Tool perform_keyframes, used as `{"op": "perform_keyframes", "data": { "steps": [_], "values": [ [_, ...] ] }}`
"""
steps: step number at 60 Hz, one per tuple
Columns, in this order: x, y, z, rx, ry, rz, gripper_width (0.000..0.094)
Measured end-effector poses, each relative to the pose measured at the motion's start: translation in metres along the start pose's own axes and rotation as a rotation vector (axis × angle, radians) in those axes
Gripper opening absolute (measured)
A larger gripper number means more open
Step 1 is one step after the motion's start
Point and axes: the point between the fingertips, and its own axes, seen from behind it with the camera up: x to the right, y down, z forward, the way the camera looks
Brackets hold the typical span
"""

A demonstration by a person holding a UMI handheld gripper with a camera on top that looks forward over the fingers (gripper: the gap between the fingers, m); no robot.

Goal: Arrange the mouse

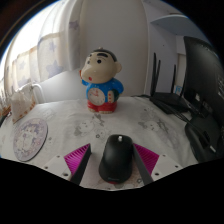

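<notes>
Gripper view showed your claw (pixel 113 170) spread, fingers either side of the black mouse (pixel 116 157), which rested on the worktop (pixel 150 128). Left lay a round disc (pixel 28 139); beyond the mouse stood a cartoon figure (pixel 101 77).

From my seat I can't read a single word, number or brand. The round dial on the belly of the cartoon figure (pixel 101 78) is too small to make out, the circular printed disc (pixel 29 138) on the table (pixel 150 130) shows only faint, unreadable marks, and the black mouse (pixel 116 157) bears no logo I can see.
</notes>
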Motion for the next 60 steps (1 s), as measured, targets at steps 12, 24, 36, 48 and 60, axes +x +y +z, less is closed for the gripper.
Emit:
{"op": "perform_keyframes", "data": {
  "steps": [12,24,36,48,60],
  "values": [
    [-0.003,-0.009,0.015,-0.016,-0.008,-0.005,0.0852],
    [-0.005,-0.009,0.016,-0.022,-0.011,-0.015,0.0726],
    [-0.002,-0.014,0.014,-0.057,0.029,-0.014,0.0480],
    [-0.057,-0.096,-0.038,0.011,0.016,0.039,0.0455],
    [-0.193,-0.136,-0.061,0.004,-0.148,0.033,0.0453]
  ]
}}
